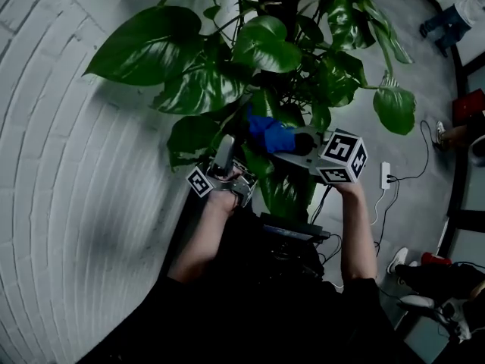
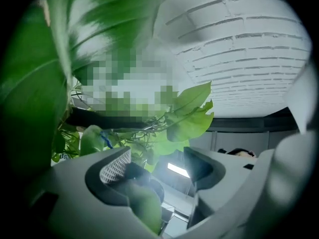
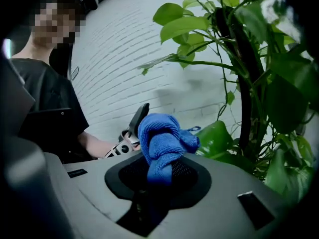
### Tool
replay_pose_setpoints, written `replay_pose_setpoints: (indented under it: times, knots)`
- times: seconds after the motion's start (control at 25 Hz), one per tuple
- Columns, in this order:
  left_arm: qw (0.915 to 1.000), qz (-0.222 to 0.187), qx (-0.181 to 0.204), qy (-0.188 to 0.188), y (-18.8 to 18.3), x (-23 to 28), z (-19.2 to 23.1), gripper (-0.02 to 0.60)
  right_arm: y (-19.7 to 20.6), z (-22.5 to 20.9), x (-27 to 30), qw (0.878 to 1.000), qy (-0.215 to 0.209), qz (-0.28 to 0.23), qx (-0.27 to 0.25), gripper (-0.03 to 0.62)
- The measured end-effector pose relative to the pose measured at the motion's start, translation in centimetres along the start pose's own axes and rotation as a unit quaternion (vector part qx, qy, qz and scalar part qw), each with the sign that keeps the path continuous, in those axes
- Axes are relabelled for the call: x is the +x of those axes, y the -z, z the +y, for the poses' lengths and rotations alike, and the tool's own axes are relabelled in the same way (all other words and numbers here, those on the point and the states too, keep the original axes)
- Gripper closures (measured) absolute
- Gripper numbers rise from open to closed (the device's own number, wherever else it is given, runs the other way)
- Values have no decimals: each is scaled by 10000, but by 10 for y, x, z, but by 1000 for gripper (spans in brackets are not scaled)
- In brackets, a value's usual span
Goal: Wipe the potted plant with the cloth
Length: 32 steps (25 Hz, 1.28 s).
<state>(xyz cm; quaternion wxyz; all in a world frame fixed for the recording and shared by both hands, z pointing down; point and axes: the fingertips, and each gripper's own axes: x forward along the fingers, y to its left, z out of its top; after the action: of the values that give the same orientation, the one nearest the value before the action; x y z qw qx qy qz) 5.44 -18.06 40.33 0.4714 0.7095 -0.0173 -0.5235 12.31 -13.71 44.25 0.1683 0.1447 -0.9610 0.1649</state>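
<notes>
At the wall side of the potted plant (image 1: 258, 44), under its lowest big leaves, my left claw (image 1: 225, 152) points up into the foliage. In the left gripper view its jaws (image 2: 157, 166) stand wide apart with daylight showing through the gap. A blurred green leaf (image 2: 144, 203) lies low in that gap, close against the left-hand pad. The other pad is clear of it, so I am clamping nothing there. The white brick wall (image 1: 61, 165) is on the plant's far left.

Just right of that claw, nearer the plant's dark stem (image 3: 244, 83), is my right claw (image 1: 292, 144). Its marker cube faces up at me. In the right gripper view its jaws (image 3: 159, 178) are closed hard on the blue cloth (image 3: 162, 143). One fold is pinched between the pads and the rest is bunched in a knot above them. From above, the cloth (image 1: 269, 133) sits in among the plant's lower leaves, between my two claws. A glossy leaf (image 3: 214, 138) is right behind it. I cannot tell whether the cloth is touching that leaf.
</notes>
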Motion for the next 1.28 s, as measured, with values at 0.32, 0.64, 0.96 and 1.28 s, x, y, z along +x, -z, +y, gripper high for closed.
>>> replay_pose_setpoints:
  times: [0.32, 0.64, 0.96, 1.28]
  knots:
    - [9997, -58, 115, -194, 6, -16, -9, 252, -48, 10, -41, 9943, 422, -959, -188, 474]
    - [9997, -115, 37, -222, 19, -22, -13, 252, -11, 5, -25, 9961, 811, -201, -273, 474]
    - [9997, -236, 13, -68, 22, -17, -19, 252, 15, 56, 1, 9993, -85, -101, -356, 474]
    - [9989, -242, 319, -262, 13, -25, -12, 252, 16, 93, -13, 9922, -1016, -711, -158, 476]
